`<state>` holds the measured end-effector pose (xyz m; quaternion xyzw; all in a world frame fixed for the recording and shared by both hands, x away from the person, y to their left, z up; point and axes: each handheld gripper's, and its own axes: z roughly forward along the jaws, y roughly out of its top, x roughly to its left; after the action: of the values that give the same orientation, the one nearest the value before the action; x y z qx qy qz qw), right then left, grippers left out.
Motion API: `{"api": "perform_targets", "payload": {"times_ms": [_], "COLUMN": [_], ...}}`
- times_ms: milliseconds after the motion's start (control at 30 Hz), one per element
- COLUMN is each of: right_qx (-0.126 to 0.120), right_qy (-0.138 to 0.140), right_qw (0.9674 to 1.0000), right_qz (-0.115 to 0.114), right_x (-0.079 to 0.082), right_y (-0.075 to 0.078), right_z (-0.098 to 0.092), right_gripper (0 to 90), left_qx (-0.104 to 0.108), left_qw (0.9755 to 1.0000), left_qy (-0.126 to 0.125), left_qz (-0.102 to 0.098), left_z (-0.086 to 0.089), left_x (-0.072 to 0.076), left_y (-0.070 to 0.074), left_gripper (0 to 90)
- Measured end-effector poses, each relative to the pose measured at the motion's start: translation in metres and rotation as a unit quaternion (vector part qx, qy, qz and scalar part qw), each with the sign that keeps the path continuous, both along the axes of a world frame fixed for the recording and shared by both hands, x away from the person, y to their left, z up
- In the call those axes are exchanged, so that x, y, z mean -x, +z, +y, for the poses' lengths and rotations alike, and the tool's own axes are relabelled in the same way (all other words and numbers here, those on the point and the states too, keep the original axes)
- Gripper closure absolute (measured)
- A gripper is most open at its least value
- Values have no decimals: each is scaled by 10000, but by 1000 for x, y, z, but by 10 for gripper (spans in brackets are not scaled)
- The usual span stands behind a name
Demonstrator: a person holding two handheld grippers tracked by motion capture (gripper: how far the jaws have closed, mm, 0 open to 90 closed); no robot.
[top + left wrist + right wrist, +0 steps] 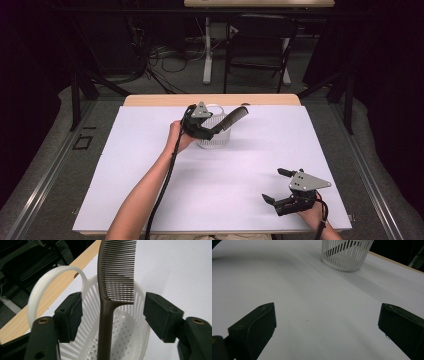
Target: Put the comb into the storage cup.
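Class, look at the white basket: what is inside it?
A brown comb stands handle-down in the white basket, teeth sticking out above the rim. The handle's lower end is hidden from view.

My big white table cover [150, 165] lies flat in front of me. At its 12 o'clock edge I see a strip of light wood [160, 100], the table top itself. Past that, still toward 12 o'clock, a dark folding chair [257, 47] stands on the grey floor [45, 145]. Near it, a bit toward 11 o'clock, is a white table leg [207, 50]. Black cables [162, 60] lie in a messy heap at about 11 o'clock. A black stand leg [76, 95] is at 10 o'clock.
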<state>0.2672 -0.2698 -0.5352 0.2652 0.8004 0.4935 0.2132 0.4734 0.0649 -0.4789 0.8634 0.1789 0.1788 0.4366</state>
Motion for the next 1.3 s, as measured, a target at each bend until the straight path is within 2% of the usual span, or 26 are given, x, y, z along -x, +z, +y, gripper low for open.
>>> {"api": "perform_targets", "payload": {"times_ms": [333, 633, 800, 900, 1100, 1300], "right_qx": [12, 18, 25, 11, 7, 13], "right_qy": [20, 9, 13, 4, 3, -1], "right_qw": [10000, 10000, 10000, 10000, 10000, 10000], "right_qz": [-8, -5, -15, -3, -15, -6], "right_x": [-1, 0, 0, 0, 0, 0], "right_y": [0, 0, 1, 0, 1, 0], "right_z": [0, 0, 1, 0, 1, 1], "right_gripper": [14, 14, 14, 14, 14, 14], "left_qx": [114, -65, -116, -94, -181, -165], "left_qw": [9999, 9999, 9998, 9998, 9991, 9980], "left_qy": [20, 96, 48, 100, 328, 548], "left_qz": [78, 107, 138, 135, 204, 279], "left_z": [10, 14, 20, 25, 35, 46], "left_x": [12, 28, 38, 44, 53, 61], "left_y": [13, 21, 24, 24, 25, 22], "left_gripper": [150, 5, 2, 1, 1, 1]}}
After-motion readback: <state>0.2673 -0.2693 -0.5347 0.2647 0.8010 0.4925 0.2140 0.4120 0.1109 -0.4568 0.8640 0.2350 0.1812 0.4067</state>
